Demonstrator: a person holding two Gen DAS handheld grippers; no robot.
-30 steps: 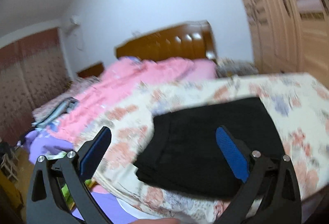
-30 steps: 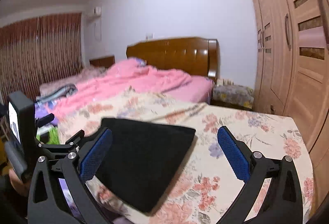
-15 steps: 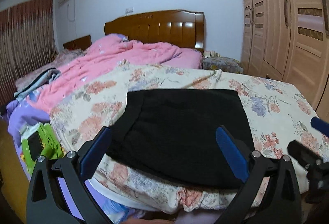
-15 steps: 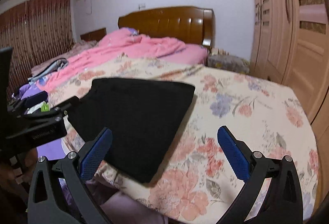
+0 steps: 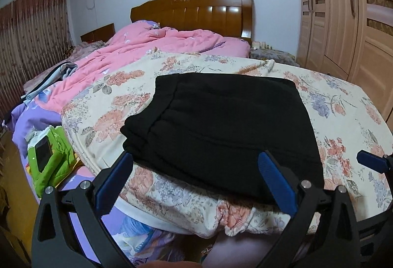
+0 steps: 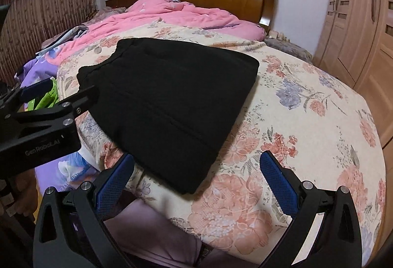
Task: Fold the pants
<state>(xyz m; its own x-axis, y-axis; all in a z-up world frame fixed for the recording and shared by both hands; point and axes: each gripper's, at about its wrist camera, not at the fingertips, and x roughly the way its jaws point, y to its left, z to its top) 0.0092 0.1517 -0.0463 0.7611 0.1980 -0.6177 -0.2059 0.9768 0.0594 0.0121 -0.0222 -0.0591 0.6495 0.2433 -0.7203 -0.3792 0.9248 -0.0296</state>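
Left gripper (image 5: 195, 182), right gripper (image 6: 196, 179): jaws wide apart, holding nothing. Floral quilt (image 6: 307, 105): soft, slopes off at the near edge. Black pants (image 5: 221, 128): folded, near that edge; a snagging finger could undo the layers.

Black pants (image 5: 221, 130) — floral cream quilt (image 5: 343, 120).

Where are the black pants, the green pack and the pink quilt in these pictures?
black pants (image 6: 172, 101), right wrist view, middle of the folded top layer
green pack (image 5: 50, 157), left wrist view, its front face
pink quilt (image 5: 147, 47), left wrist view, its crumpled middle
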